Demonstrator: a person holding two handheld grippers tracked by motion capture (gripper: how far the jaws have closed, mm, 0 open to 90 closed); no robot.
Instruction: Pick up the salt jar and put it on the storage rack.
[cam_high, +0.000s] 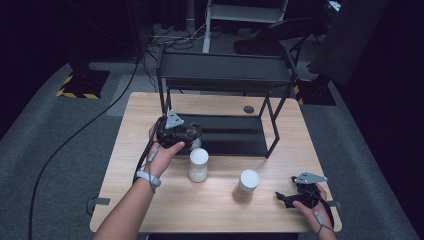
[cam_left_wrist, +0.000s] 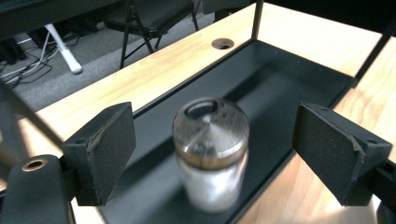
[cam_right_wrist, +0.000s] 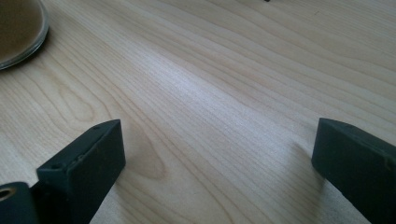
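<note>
Jaws of my left gripper (cam_left_wrist: 210, 154) are standing wide apart, gripping nothing. Between them, untouched and a little beyond, a metal-lidded shaker (cam_left_wrist: 211, 149) is standing upright on the front edge of the black rack's lower shelf (cam_left_wrist: 280, 79). Farther off, the shelf is running back toward a round hole in the table (cam_left_wrist: 222, 43). My right gripper (cam_right_wrist: 215, 158) is hovering open over bare wood.

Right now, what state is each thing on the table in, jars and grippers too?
Left gripper: jaws open, either side of a shaker without touching it.
Shaker: upright on the rack's bottom shelf, metal cap on.
White jar: upright on the table, lid on.
Brown jar: upright, lid on.
Right gripper: jaws open, nothing between them.
</note>
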